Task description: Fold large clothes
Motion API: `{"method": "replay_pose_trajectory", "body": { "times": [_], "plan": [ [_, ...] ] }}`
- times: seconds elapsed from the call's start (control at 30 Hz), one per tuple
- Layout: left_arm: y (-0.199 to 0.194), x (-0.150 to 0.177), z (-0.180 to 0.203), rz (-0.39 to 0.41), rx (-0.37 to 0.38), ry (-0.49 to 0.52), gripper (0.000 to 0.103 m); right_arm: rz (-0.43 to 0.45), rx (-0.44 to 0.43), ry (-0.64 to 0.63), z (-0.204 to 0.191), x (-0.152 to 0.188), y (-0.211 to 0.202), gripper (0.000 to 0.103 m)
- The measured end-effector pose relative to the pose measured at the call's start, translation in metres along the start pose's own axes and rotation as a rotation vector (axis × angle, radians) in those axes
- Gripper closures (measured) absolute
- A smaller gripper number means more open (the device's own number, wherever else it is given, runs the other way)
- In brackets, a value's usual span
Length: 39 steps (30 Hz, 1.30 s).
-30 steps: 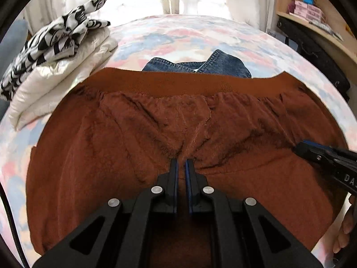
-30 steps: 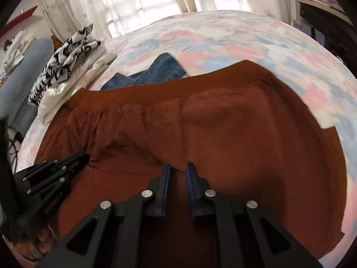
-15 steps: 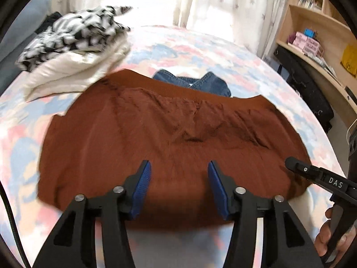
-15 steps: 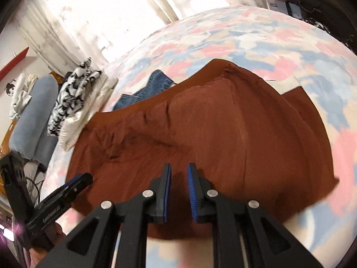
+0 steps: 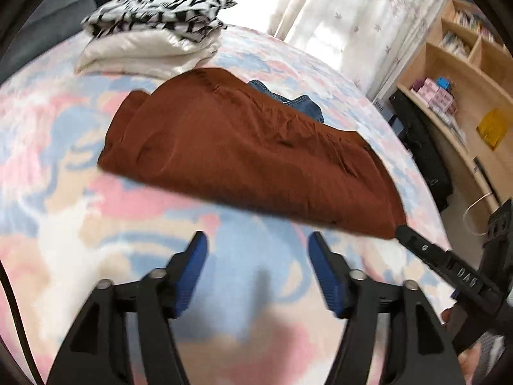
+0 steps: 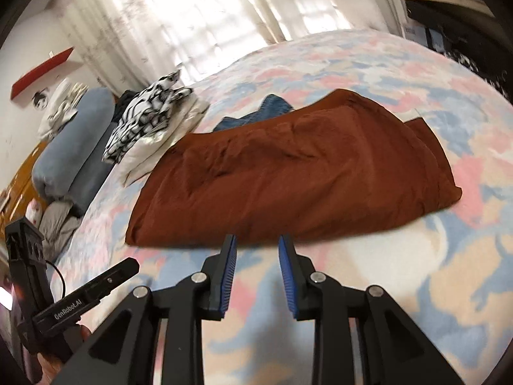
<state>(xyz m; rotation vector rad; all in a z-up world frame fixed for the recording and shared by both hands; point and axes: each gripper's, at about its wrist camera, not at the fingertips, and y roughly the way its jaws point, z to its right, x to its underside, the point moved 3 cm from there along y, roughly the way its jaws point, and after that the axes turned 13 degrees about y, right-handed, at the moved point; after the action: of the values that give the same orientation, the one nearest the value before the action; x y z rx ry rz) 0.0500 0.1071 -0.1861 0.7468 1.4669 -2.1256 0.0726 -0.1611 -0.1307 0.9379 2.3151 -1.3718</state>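
A rust-brown garment [image 5: 250, 150] [image 6: 288, 176] lies folded flat on the pastel patterned bedspread [image 5: 57, 211] [image 6: 400, 272]. My left gripper [image 5: 256, 240] hovers over bare bedspread in front of the garment's near edge, its jaws opening wide with nothing between them. My right gripper [image 6: 256, 242] sits just short of the garment's near fold, its jaws opening, a narrow gap and no cloth between the pads. In the left wrist view the right gripper's finger [image 5: 429, 252] reaches the garment's right corner. The left gripper [image 6: 86, 295] shows at the lower left of the right wrist view.
Blue jeans [image 5: 288, 101] [image 6: 256, 115] peek out behind the brown garment. A folded stack, white under black-and-white cloth [image 5: 150, 38] [image 6: 150, 125], sits at the far left. A grey-blue bolster [image 6: 70, 147] lies beyond it. Wooden shelves [image 5: 458, 102] and a black case [image 5: 423, 147] stand right.
Both grippers have let go of the brown garment and drawn back toward the near side of the bed. Both sets of jaws have spread, the left much wider. The garment now lies folded flat.
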Motion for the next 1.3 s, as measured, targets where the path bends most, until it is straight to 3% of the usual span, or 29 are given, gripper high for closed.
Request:
{"method": "replay_pose_trajectory", "body": {
  "times": [0.2,0.43,0.63,0.97,1.07,1.13,1.3],
  "plan": [
    [0.001,0.021,-0.021,0.007,0.115,-0.143,0.027,-0.015,-0.007,-0.062,-0.019,0.023,-0.002,0.076],
    [0.021,0.028,-0.042,0.036,0.149,-0.256,0.027,-0.026,-0.015,-0.079,-0.029,0.031,0.007,0.076],
    [0.054,0.01,-0.065,0.089,0.16,-0.353,0.027,-0.028,-0.011,-0.067,-0.028,0.022,0.021,0.076],
    [0.117,-0.055,-0.111,0.135,0.043,-0.441,0.03,0.029,0.029,-0.098,-0.041,-0.021,0.062,0.076],
    [0.123,-0.068,-0.119,0.176,-0.006,-0.434,0.045,0.055,0.038,-0.118,-0.051,-0.04,0.081,0.076],
    [0.121,-0.07,-0.124,0.204,-0.016,-0.433,0.061,0.078,0.071,-0.156,-0.06,-0.053,0.1,0.076],
    [0.113,-0.07,-0.121,0.278,-0.04,-0.391,0.08,0.078,0.127,-0.169,-0.062,-0.069,0.152,0.081]
  ]
}}
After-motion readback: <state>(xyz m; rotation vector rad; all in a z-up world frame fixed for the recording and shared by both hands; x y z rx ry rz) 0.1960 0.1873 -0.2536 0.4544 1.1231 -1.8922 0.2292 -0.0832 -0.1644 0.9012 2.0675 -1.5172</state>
